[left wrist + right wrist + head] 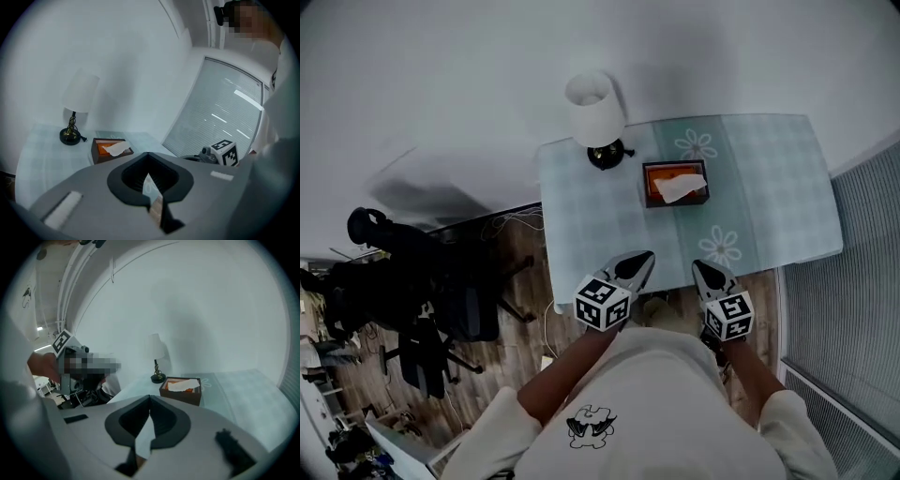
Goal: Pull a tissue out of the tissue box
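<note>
Left claw and right claw closed, apart from tissue box

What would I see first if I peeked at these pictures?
The brown tissue box in the middle of the pale table, a white tissue poking out. A white lamp stands at the table's far left corner. The left gripper and right gripper hover by its near edge, both shut.

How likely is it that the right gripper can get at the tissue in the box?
Likely yes: the table between the right gripper and the tissue is bare, and the lamp stands aside. Its jaws are shut, so they must open first.
</note>
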`<state>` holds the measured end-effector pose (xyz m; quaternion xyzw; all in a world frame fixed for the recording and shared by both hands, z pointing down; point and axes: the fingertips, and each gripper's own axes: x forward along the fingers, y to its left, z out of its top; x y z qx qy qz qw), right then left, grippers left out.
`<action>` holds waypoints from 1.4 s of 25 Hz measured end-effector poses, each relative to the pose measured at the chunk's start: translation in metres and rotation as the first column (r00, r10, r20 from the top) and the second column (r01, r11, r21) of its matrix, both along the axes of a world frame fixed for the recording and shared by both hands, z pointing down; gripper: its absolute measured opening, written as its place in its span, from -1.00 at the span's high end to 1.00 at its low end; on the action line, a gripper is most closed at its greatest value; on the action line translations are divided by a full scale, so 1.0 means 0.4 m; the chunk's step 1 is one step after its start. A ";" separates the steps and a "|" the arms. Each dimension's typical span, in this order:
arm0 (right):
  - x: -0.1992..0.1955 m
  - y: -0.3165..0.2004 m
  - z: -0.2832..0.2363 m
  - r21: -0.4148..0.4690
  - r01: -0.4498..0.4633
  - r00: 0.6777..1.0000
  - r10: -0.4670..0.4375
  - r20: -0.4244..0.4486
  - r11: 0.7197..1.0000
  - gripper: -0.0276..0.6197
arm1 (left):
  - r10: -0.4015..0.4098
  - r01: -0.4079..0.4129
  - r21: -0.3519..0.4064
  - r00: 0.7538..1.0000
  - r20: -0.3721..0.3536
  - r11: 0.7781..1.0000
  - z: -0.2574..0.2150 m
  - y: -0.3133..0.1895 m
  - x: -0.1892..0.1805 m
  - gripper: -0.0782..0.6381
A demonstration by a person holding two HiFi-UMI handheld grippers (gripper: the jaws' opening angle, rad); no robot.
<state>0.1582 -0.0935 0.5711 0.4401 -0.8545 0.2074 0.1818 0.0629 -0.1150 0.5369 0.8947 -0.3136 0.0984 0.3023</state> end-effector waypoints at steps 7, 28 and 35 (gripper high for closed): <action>-0.006 -0.147 0.006 0.024 0.020 1.000 -0.020 -0.011 1.000 0.89 | -0.021 0.021 0.002 0.999 0.033 1.000 0.011 -0.143 0.033 0.77; -0.091 -0.350 0.236 -0.098 0.117 0.964 -0.136 -0.227 0.988 0.68 | 0.044 -0.042 -0.016 0.976 0.212 0.999 0.279 -0.337 0.032 0.77; -0.110 -0.424 0.297 -0.064 0.174 0.889 -0.184 -0.419 0.983 0.41 | 0.022 0.002 -0.097 0.967 0.252 0.995 0.360 -0.368 0.012 0.77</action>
